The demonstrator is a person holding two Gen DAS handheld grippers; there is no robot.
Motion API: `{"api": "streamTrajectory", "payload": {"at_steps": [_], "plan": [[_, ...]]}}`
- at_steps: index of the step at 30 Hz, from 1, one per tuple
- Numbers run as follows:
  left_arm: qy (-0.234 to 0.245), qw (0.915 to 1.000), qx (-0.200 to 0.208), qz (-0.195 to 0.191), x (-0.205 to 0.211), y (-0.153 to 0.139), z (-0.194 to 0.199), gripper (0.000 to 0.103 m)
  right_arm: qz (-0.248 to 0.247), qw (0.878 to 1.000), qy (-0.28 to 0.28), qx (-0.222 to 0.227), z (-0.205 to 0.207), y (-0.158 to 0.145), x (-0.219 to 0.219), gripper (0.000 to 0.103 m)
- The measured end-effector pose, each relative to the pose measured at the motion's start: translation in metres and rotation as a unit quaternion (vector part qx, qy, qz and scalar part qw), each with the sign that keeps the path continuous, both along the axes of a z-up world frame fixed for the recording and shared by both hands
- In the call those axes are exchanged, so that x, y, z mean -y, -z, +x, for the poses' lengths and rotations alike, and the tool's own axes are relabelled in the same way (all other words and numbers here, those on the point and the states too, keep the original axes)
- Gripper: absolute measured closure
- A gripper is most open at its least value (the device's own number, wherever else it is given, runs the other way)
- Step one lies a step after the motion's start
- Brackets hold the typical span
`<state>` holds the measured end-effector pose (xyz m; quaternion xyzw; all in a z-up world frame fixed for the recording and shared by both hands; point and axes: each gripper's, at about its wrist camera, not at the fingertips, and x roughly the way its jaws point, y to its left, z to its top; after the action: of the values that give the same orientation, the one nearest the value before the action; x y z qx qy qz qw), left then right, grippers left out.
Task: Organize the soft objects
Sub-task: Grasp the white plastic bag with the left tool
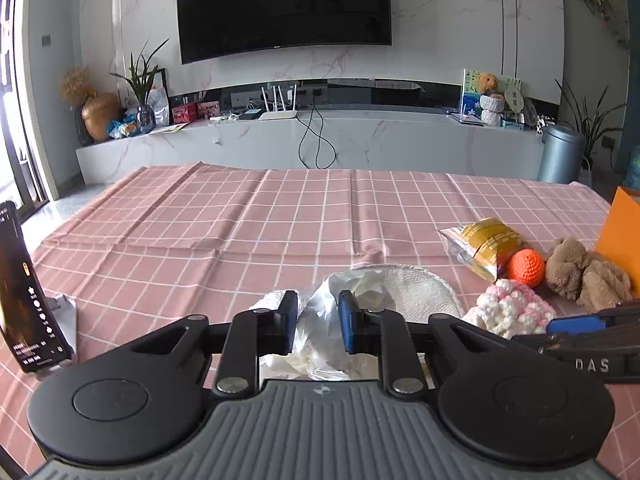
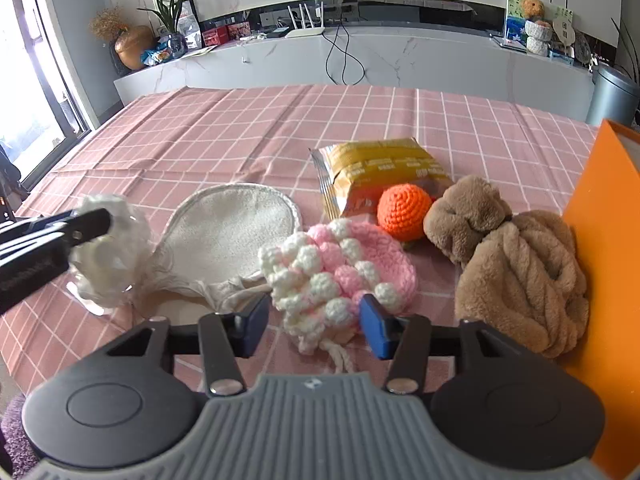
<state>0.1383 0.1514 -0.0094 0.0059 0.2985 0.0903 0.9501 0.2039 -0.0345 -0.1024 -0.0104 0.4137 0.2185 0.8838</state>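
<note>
On the desk (image 2: 200, 128) we are pinching a white bagged bundle (image 2: 108, 256) with our left tool (image 1: 318, 322), just beside a round beige pad (image 2: 228, 228). Our right tool (image 2: 314, 320) is hovering open around the pink-and-white crochet pouch (image 2: 340, 276). Behind it are lying a yellow snack pack (image 2: 376, 168) and an orange ball (image 2: 404, 210), with the brown plush (image 2: 512, 256) against an orange box (image 2: 608, 240).

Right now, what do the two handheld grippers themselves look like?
Both match. The left gripper and right gripper have black linkage arms with silver pivot bolts, blue finger pads, two round black discs and a ribbed grey body. White "DAS" lettering marks the right one's side. No cables or sleeves show.
</note>
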Motion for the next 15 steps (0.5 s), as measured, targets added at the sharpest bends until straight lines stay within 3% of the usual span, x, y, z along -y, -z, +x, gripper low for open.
{"api": "streamTrajectory", "payload": {"at_steps": [1, 4, 5, 15], "plan": [[0.001, 1.0000, 0.002, -0.002, -0.001, -0.002, -0.002, 0.081, -0.001, 1.000, 0.002, 0.002, 0.000, 0.002, 0.000, 0.076], [0.009, 0.9997, 0.017, 0.012, 0.004, -0.010, -0.012, 0.082, 0.000, 1.000, -0.003, 0.009, -0.001, 0.003, 0.000, 0.088], [0.014, 0.9995, 0.024, 0.014, 0.006, -0.014, -0.015, 0.082, -0.004, 1.000, -0.004, 0.013, -0.003, 0.002, 0.001, 0.103], [0.079, 0.9952, 0.053, 0.023, 0.047, -0.036, -0.048, 0.083, 0.002, 0.998, -0.032, 0.048, -0.046, -0.033, 0.016, 0.103]]}}
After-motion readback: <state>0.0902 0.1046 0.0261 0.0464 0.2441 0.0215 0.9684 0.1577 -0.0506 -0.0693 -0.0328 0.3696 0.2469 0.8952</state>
